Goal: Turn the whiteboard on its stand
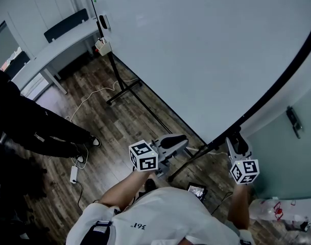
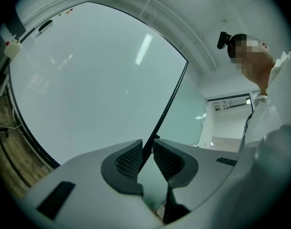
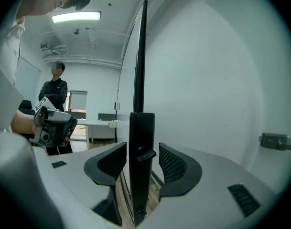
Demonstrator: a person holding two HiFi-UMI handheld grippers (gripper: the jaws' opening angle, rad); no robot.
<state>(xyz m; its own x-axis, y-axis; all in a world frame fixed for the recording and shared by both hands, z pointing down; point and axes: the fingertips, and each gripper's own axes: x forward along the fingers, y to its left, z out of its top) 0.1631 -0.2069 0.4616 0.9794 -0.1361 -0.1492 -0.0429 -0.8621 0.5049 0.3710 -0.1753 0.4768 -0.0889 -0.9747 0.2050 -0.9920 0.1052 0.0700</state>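
The large whiteboard (image 1: 206, 50) hangs tilted on its black wheeled stand (image 1: 125, 88). In the left gripper view it (image 2: 88, 80) fills the picture. My left gripper (image 1: 182, 141) is at the board's lower edge, and its jaws (image 2: 146, 152) are shut on the thin black frame (image 2: 167, 106). My right gripper (image 1: 236, 140) is at the stand's black upright post (image 3: 141, 147), which carries a small lever. The post stands between the wide jaws (image 3: 141, 159) with a slim gap on each side. In that view the board (image 3: 141, 56) appears edge-on.
A person in dark clothes (image 1: 38, 126) stands on the wood floor at the left. A grey desk (image 1: 58, 50) is behind them. A power strip with a white cable (image 1: 74, 174) lies on the floor. To the right are a wall handle (image 1: 293, 121) and a plastic bag (image 1: 278, 211).
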